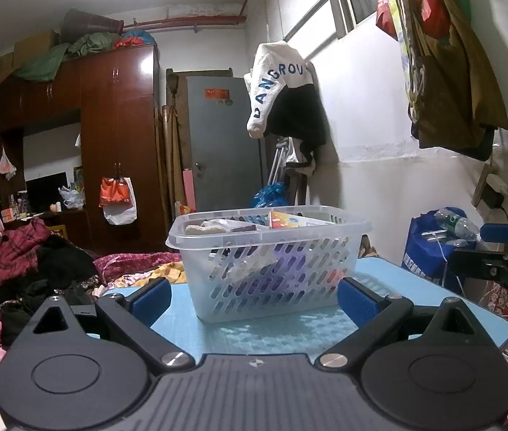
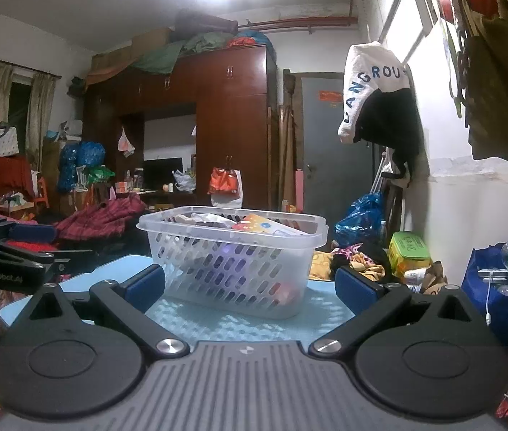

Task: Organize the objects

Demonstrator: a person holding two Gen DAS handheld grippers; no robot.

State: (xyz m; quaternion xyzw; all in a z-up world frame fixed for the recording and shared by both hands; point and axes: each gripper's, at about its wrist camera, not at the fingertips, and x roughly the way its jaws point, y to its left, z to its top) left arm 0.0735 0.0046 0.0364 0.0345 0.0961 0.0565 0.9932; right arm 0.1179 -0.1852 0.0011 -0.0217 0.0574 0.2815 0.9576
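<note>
- Clear slotted basket [image 1: 271,262] stands upright mid-way on the blue table [image 1: 264,334], filled with small items
- Left gripper [image 1: 255,300] spread wide, empty, short of basket
- Right gripper [image 2: 250,289] likewise agape, holding nothing
- Bare tabletop between fingers and basket

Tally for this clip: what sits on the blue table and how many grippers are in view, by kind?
Clear perforated basket: 1, holding several items too jumbled to count
Grippers: 2, left gripper and right gripper, both open and empty
Total: 3, on the blue table
</note>
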